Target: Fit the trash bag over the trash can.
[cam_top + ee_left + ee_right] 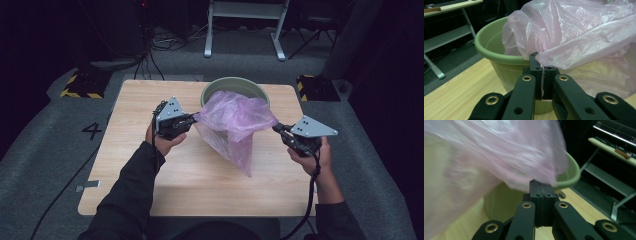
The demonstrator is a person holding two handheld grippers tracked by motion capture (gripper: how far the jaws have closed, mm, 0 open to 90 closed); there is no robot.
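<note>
High view: both tools [192, 120] [276, 128] pinch pink bag [232, 117] before green tub [212, 89].

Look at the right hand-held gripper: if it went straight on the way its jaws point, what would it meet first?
The right hand-held gripper points at the crumpled translucent pink plastic bag, whose edge its shut jaws seem to pinch. Going on, it would likely push into that bag first, with the round pale-green plastic tub behind it; depth is unclear.

The plastic bag [234, 120] is translucent pale pink-lilac. The tub [235, 87] is muted sage green. Both tongs, left [192, 120] and right [278, 129], are black with grey plates and brass rivets. The bench [135, 150] is light wood-grain.
</note>
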